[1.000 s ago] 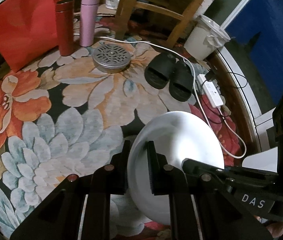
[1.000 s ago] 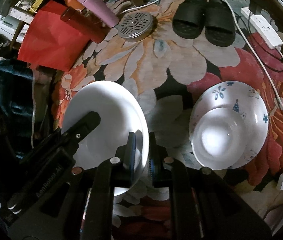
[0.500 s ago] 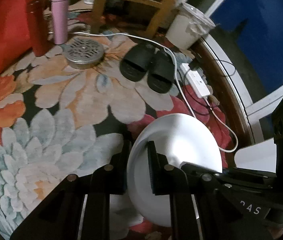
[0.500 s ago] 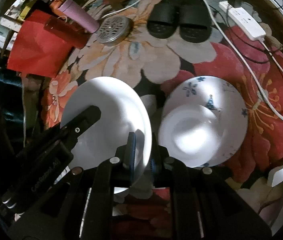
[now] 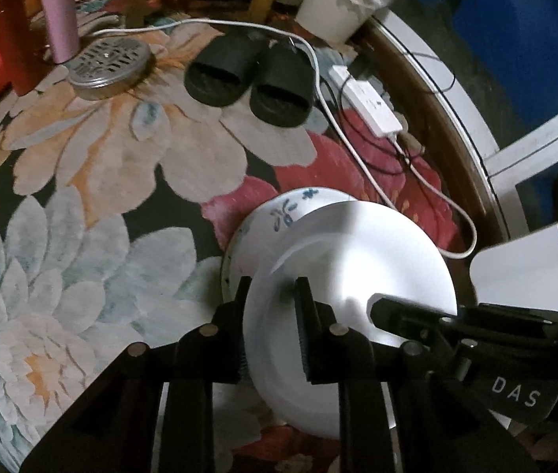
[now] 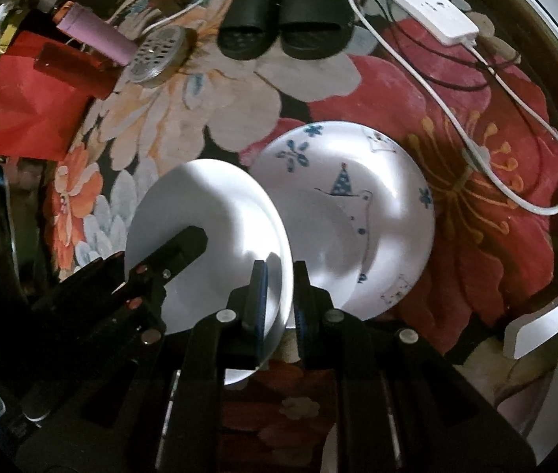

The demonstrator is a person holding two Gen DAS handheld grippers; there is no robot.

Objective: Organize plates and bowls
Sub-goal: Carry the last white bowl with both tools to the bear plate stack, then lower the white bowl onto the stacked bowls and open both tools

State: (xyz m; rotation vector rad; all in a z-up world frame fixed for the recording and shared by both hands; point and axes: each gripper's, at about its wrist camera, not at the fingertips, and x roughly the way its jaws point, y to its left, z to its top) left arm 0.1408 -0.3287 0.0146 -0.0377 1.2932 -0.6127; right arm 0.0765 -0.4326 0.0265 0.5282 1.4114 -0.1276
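A plain white plate (image 5: 357,276) is held above the rug by both grippers. My left gripper (image 5: 269,315) is shut on its left rim, and my right gripper (image 6: 277,287) is shut on its right rim. In the right wrist view the white plate (image 6: 215,228) partly overlaps a patterned plate (image 6: 357,205) with blue flowers that lies on the rug. The patterned plate's rim (image 5: 279,213) shows behind the white plate in the left wrist view. Each gripper shows in the other's view.
A floral rug (image 5: 101,216) covers the floor. Black slippers (image 5: 251,75), a round metal drain cover (image 5: 109,63), a pink flask (image 5: 60,12), a red flask (image 6: 73,67), a white power strip (image 5: 369,106) with cables and a white bucket (image 5: 338,4) lie beyond.
Both grippers carried the white plate to the right, over the patterned plate. The small white bowl seen on the patterned plate earlier is no longer visible.
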